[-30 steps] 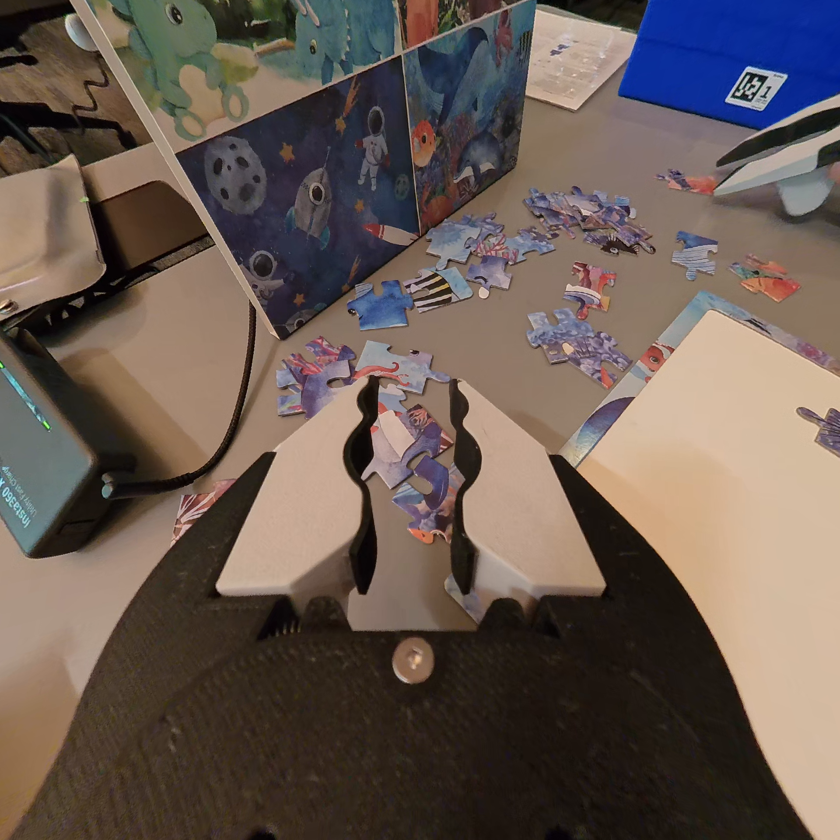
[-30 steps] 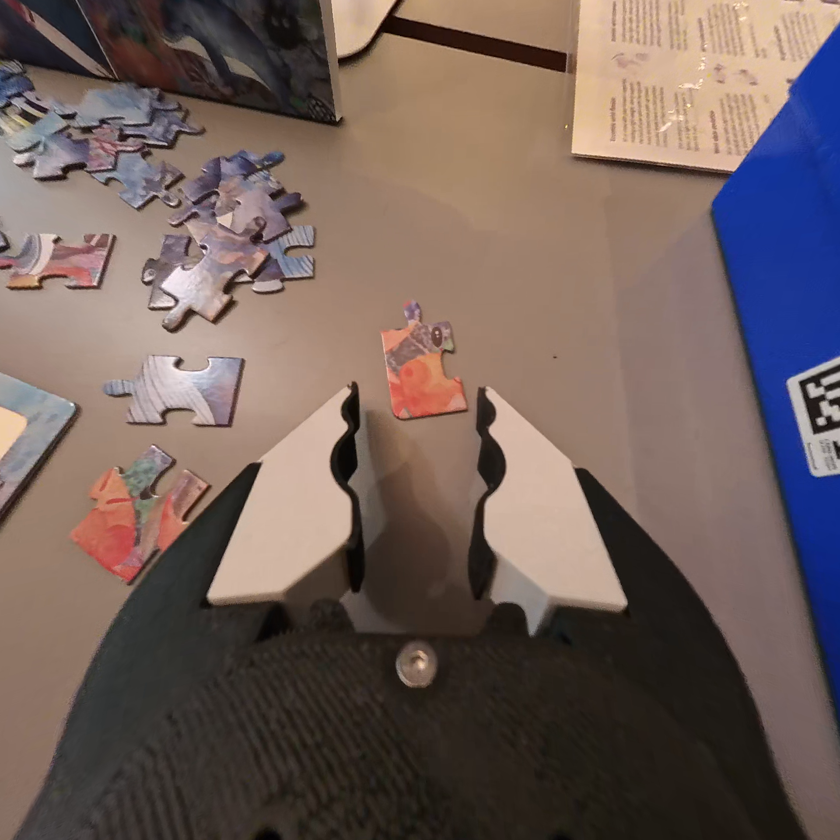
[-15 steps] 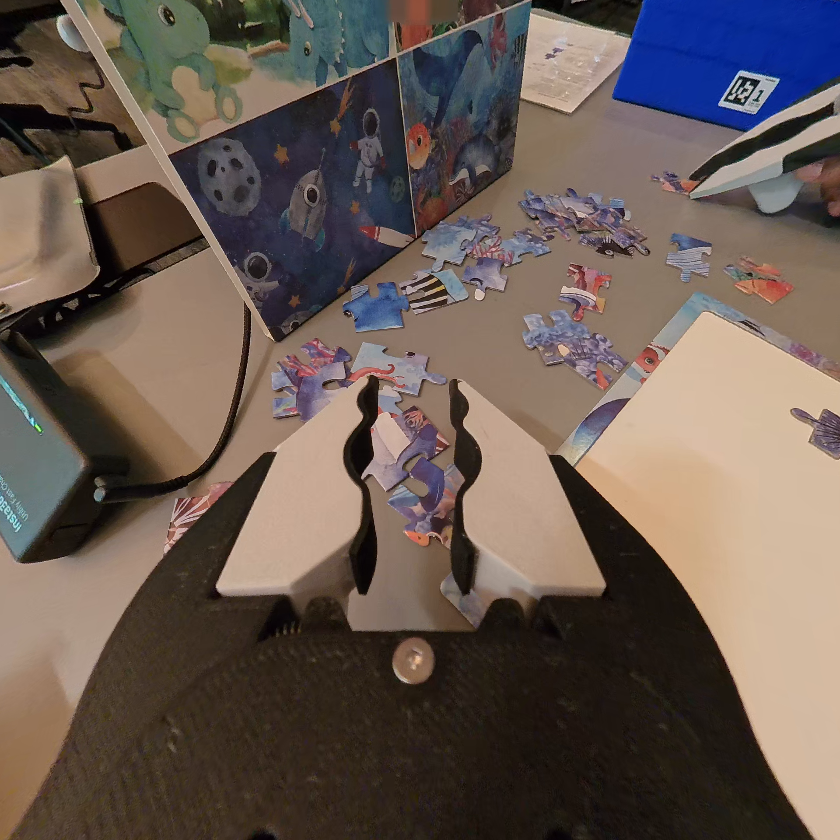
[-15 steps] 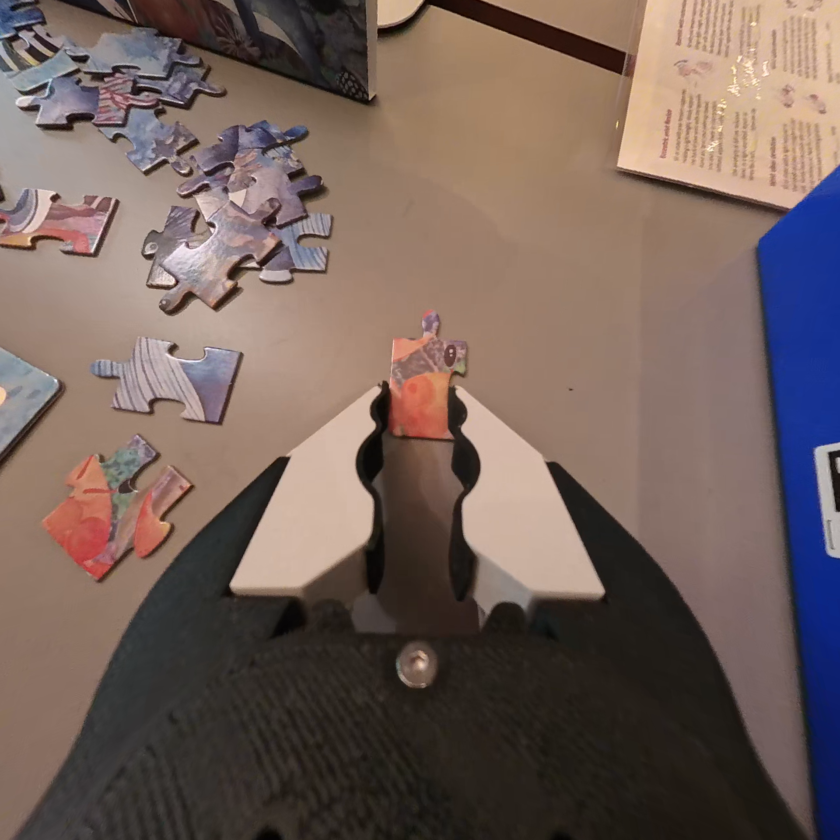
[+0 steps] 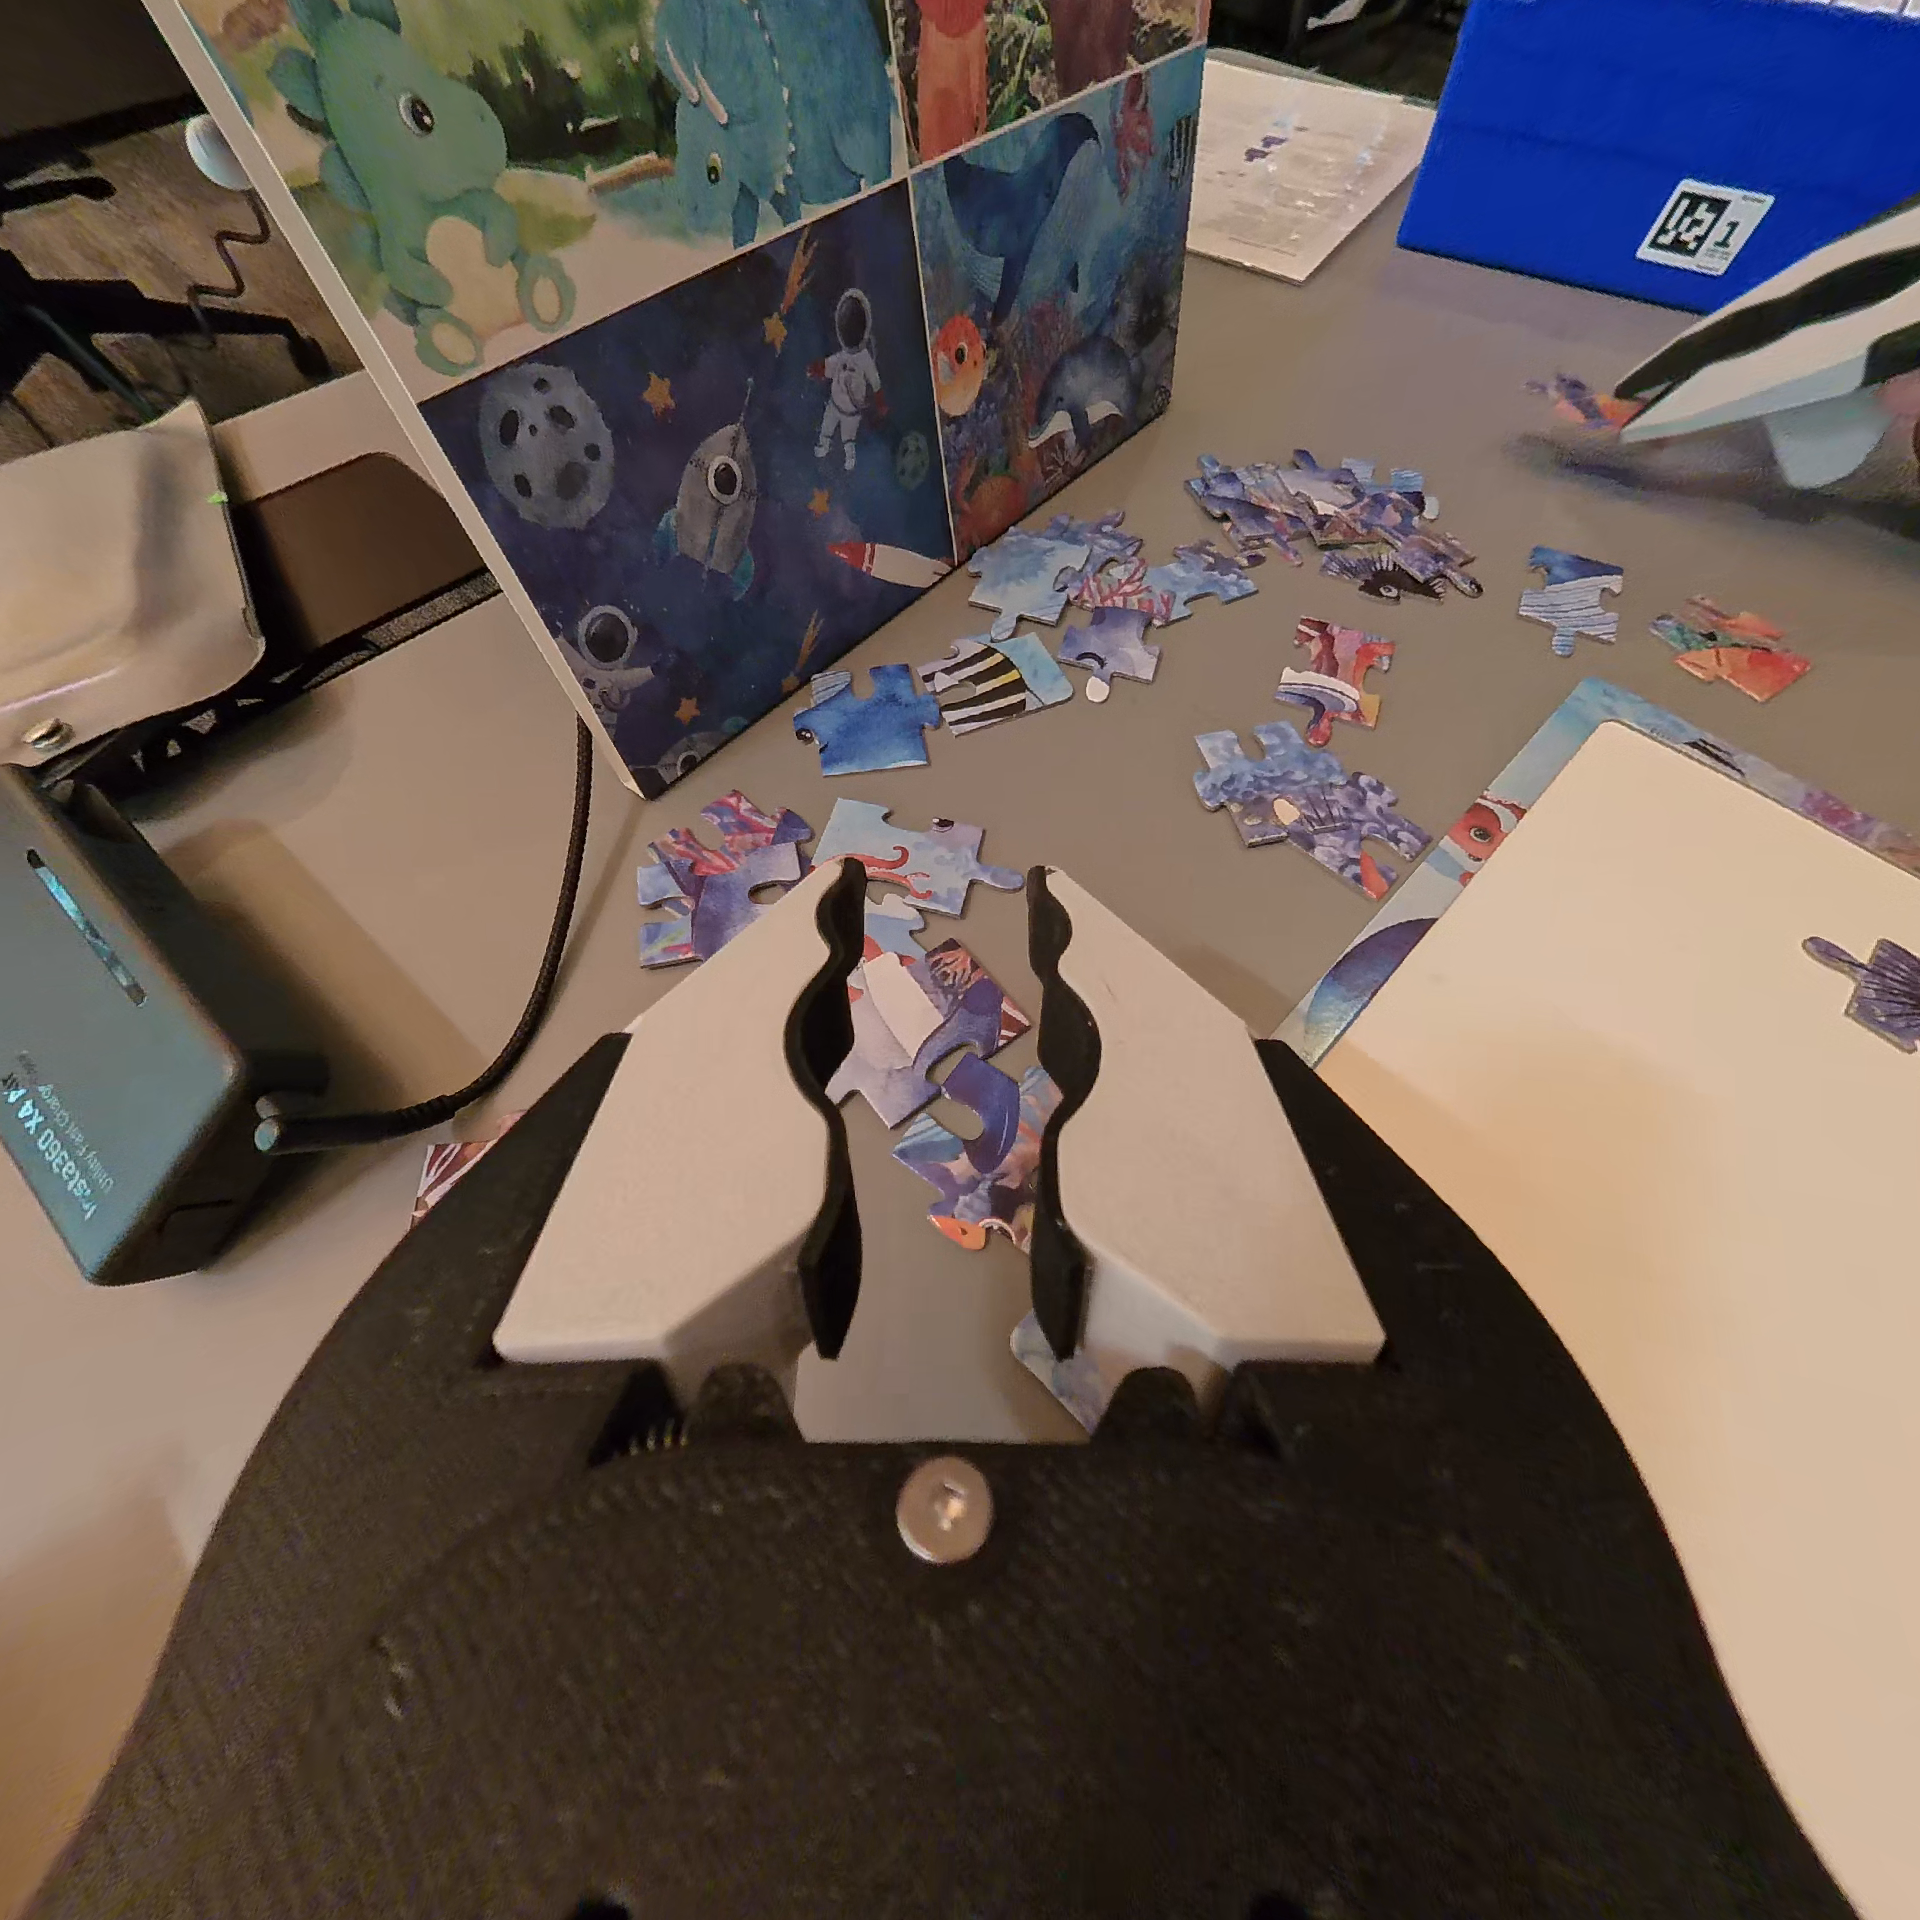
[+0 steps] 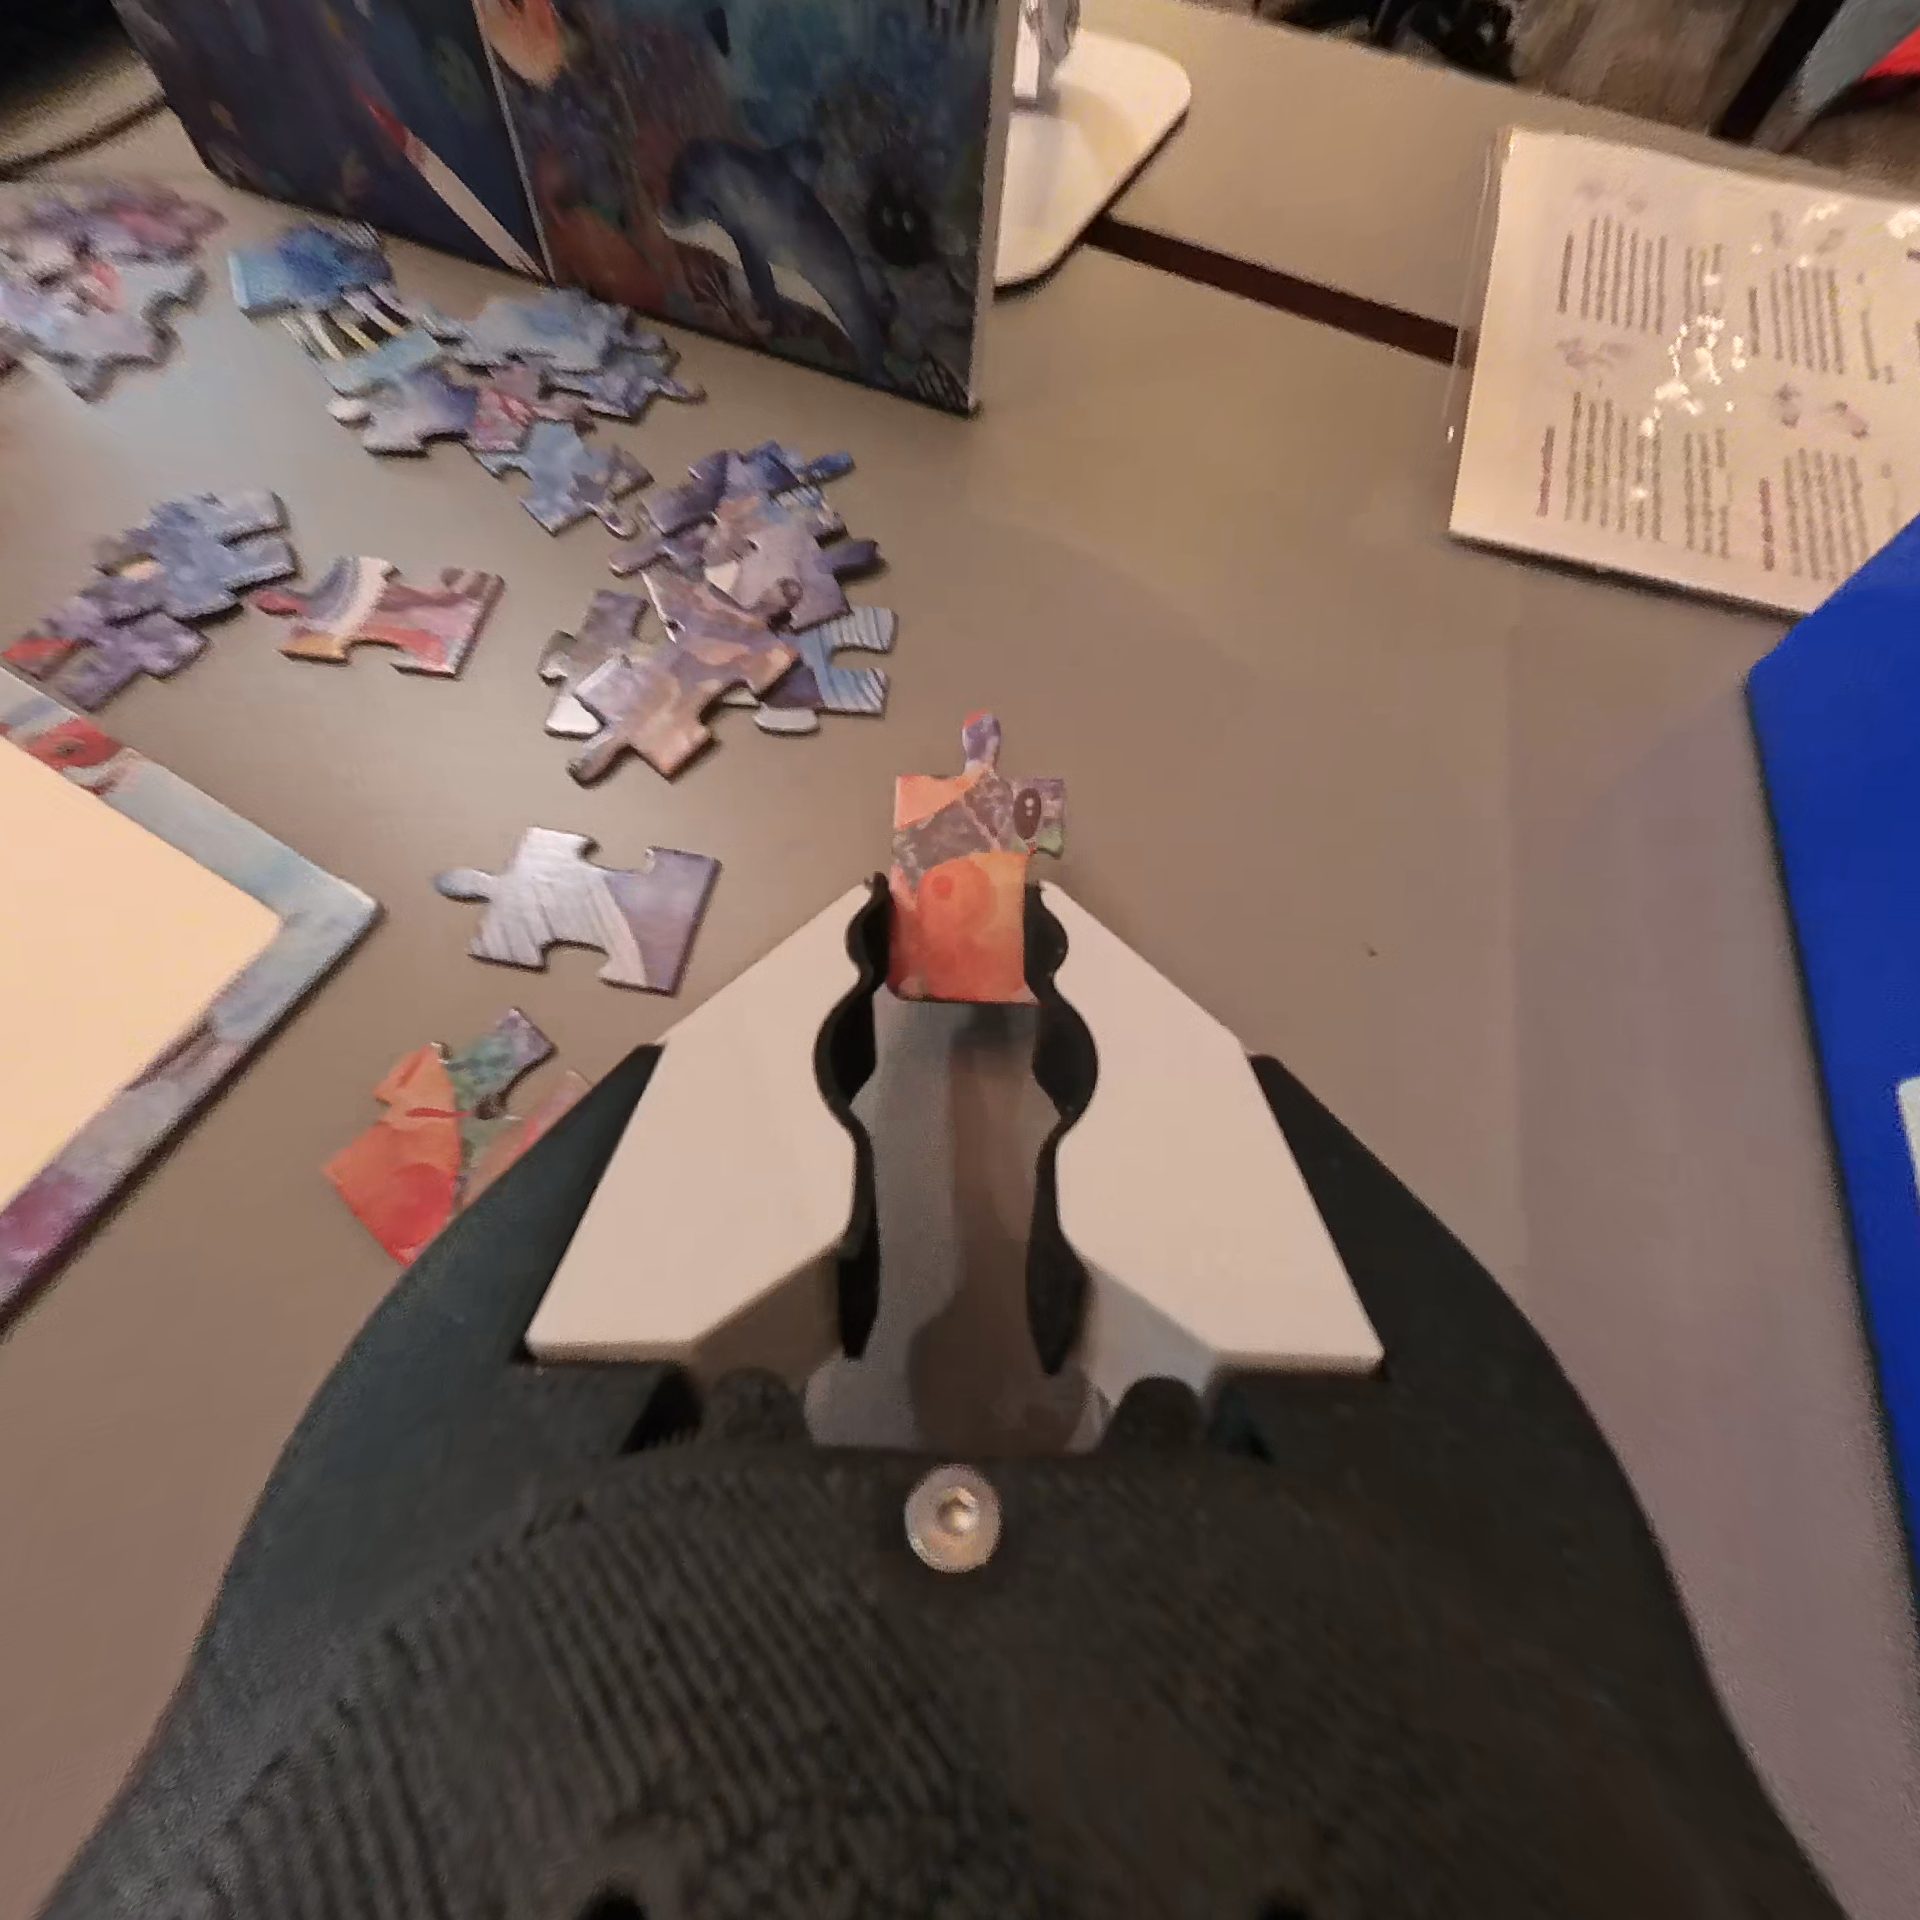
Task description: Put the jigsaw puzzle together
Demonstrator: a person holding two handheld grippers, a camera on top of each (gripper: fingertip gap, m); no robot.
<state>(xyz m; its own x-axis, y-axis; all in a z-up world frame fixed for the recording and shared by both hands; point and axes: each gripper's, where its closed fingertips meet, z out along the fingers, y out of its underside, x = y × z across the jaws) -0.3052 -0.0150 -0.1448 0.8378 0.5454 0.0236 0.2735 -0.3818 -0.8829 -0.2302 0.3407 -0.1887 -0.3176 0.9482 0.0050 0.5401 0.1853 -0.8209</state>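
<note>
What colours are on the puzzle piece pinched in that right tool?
Mostly orange, with purple-blue at its far end; the right wrist view shows the small cardboard puzzle piece best.

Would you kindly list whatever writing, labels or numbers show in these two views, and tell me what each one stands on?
I do not copy writing out; here is where it stands.
Dark grey-green slab-shaped device: white print along its side, legible.
White sticker on the blue box: a square code and a digit, legible.
White printed sheet in a glossy sleeve: lines of text, too small and blurred to read.

Both wrist views low over table, sharing scattered pieces.
</note>
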